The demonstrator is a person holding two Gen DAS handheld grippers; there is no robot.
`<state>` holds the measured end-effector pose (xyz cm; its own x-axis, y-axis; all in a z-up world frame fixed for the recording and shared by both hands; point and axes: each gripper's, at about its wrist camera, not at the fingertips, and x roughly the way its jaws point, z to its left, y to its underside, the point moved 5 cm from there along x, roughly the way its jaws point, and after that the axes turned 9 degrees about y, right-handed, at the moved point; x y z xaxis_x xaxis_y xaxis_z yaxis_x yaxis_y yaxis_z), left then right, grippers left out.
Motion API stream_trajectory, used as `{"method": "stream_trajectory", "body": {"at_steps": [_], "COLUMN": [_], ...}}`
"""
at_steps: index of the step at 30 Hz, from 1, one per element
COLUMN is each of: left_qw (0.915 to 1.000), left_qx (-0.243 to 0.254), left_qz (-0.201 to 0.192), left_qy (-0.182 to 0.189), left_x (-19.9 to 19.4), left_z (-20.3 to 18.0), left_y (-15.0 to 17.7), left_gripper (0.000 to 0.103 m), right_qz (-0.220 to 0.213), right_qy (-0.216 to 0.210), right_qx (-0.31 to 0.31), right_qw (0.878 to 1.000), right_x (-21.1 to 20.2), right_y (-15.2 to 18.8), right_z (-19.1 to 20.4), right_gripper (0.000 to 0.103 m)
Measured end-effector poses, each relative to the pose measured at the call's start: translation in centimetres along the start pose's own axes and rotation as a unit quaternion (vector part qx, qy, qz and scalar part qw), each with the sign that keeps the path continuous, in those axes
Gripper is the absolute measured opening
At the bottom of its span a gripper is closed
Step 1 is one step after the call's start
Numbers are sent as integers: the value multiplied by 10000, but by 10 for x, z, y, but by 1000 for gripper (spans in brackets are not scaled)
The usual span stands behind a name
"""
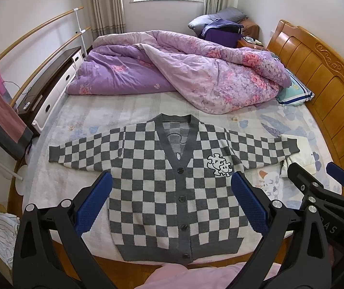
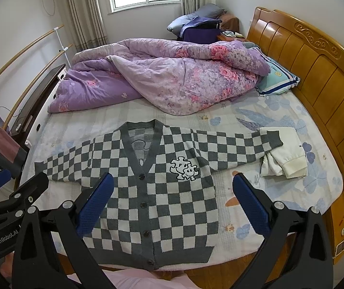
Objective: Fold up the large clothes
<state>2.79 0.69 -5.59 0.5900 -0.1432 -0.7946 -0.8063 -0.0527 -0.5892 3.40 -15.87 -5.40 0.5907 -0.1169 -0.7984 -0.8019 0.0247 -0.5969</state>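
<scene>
A grey-and-white checkered cardigan (image 1: 162, 192) (image 2: 162, 192) lies flat and buttoned on the bed, front up, both sleeves spread sideways, hem at the near edge. My left gripper (image 1: 172, 180) hovers open above its lower body, holding nothing. My right gripper (image 2: 173, 181) is open too, above the cardigan's right half, its fingers apart and bare. In the left wrist view the right gripper (image 1: 316, 175) shows at the right; in the right wrist view the left gripper (image 2: 15, 180) shows at the left.
A rumpled purple floral quilt (image 1: 184, 72) (image 2: 167, 82) fills the far half of the bed. A folded white garment (image 2: 282, 154) lies under the cardigan's right cuff. Wooden headboard (image 2: 316, 77) on the right, a low cabinet (image 1: 49, 91) on the left. Pink fabric (image 1: 176, 277) sits below the grippers.
</scene>
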Motion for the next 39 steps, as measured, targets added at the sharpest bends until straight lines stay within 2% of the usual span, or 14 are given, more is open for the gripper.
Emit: {"method": "stream_trajectory", "body": {"at_steps": [7, 19, 26, 30, 34, 39], "left_qw": [10000, 10000, 10000, 9996, 9974, 9942], "left_qx": [14, 8, -59, -242, -643, -1005], "left_qz": [-47, -31, 9, 108, 266, 376], "left_qy": [34, 36, 13, -24, 172, -8], "left_x": [1, 1, 1, 1, 0, -13], "left_z": [-1, -2, -4, -8, -6, 6], "left_y": [-2, -2, 0, 17, 37, 57], "left_gripper": [98, 98, 98, 98, 98, 98], "right_qz": [158, 164, 240, 390, 532, 578], "right_qy": [-188, -88, -198, -418, -785, -1041], "right_qx": [-3, 6, -16, -75, -168, -505], "right_qw": [9997, 9998, 9995, 9983, 9954, 9916], "right_x": [3, 1, 3, 7, 10, 10], "right_y": [2, -3, -4, -1, 6, 16], "right_z": [-1, -4, -1, 3, 11, 27], "right_gripper": [95, 95, 95, 95, 95, 95]}}
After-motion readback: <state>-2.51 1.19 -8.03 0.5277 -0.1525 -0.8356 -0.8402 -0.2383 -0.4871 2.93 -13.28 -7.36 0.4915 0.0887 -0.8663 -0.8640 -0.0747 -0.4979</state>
